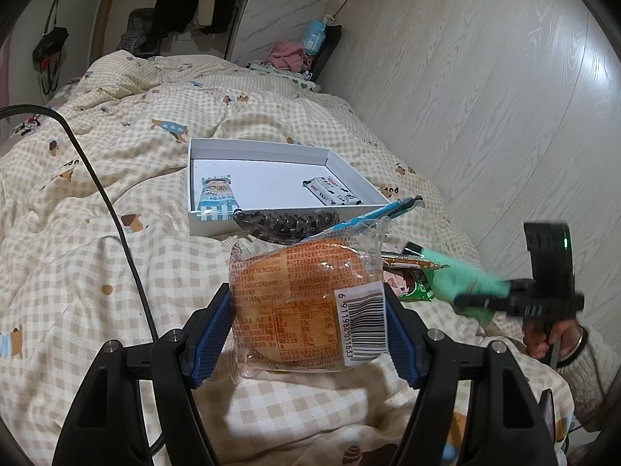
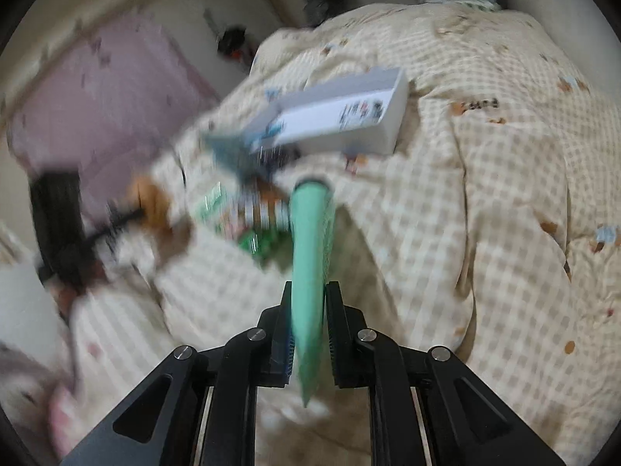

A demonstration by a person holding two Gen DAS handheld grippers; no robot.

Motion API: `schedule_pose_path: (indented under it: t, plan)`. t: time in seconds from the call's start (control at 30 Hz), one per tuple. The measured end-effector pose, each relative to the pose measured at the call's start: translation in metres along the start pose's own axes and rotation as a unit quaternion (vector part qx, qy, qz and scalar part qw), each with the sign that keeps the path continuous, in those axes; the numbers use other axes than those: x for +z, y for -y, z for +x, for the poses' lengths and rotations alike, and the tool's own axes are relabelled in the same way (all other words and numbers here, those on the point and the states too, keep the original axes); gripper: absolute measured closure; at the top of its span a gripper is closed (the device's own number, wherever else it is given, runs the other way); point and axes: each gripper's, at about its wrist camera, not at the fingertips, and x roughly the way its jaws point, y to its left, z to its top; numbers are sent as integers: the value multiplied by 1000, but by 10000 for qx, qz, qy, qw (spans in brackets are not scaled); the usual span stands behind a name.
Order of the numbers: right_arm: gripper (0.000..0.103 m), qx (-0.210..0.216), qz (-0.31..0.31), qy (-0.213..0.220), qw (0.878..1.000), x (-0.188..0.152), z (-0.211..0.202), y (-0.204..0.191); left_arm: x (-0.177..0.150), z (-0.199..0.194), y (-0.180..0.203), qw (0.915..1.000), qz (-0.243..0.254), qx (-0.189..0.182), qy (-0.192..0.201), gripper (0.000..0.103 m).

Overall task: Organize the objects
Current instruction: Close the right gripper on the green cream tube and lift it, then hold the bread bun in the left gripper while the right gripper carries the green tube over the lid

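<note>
Two packets point(image 1: 217, 194) already lie in the white box point(image 1: 271, 145) on the bed point(image 1: 97, 233). The left claw point(image 1: 310, 330) grips a bun pack point(image 1: 306, 310), barcode 6911988011633. The right claw point(image 2: 308, 334) pinches a green tube point(image 2: 310, 256). A hair clip point(image 1: 287, 223) and green sachet point(image 1: 403, 283) remain outside; other print is unreadable.

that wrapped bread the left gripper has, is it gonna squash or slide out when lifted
The wrapped bread probably squashes easily: it is a soft bun in loose clear film, so the pads of the left gripper likely press wrapper and crumb. The glossy film looks slippery, so it may creep. It seems light for its size, and the loose wrapper ends would likely flop.
</note>
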Motion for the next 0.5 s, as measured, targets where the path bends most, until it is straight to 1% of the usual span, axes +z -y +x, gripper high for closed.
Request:
schedule_pose_path:
  t: [0.03,0.1,0.17,0.23,0.37,0.4,0.47,0.5]
  plan:
    - [87,-169,-234,-88,9995,-4,4,-7,0,0,0,10000,0,-1,-3,28]
    - [87,-411,-561,-70,9976,-9,5,-15,-1,0,0,10000,0,0,-13,28]
    - [87,-489,-622,-19,9969,-6,4,-16,-1,1,0,10000,0,0,-16,28]
    - [87,-479,-532,52,9974,-3,3,-13,-1,1,0,10000,-1,1,-17,28]
    - [86,-304,-355,109,9988,5,3,-7,-1,0,-1,10000,0,1,-16,28]
    - [84,-290,-349,110,9989,7,4,-7,0,0,-1,10000,-2,0,-14,28]
    - [62,-234,-324,176,9990,11,4,-7,0,1,-1,10000,-3,-2,-18,28]
    - [38,-177,-307,194,9992,12,4,-7,-1,1,-1,10000,-4,0,-25,28]
